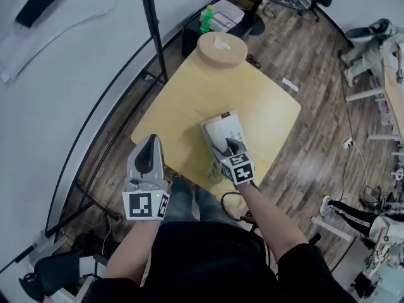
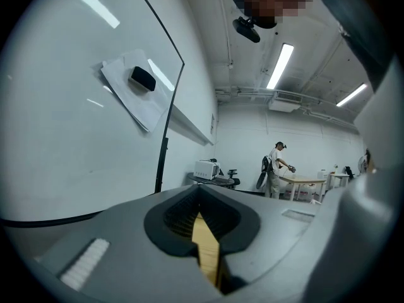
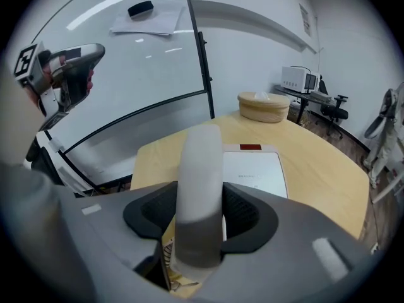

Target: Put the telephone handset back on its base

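Right gripper (image 3: 199, 227): jaws clamped on handset (image 3: 199, 160), just above base (image 3: 255, 169).
Left gripper (image 2: 203, 223): jaws closed, empty.
Risk: a tilted release could seat the handset crooked.

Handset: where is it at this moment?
Right gripper view: the handset is clamped in the right gripper, held at the near end of the white base on the wooden table.

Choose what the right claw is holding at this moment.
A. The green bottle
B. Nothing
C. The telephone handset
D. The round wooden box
C: in the right gripper view, the right claw has its jaws closed on the pale telephone handset, with the white telephone base on the table just beyond it.
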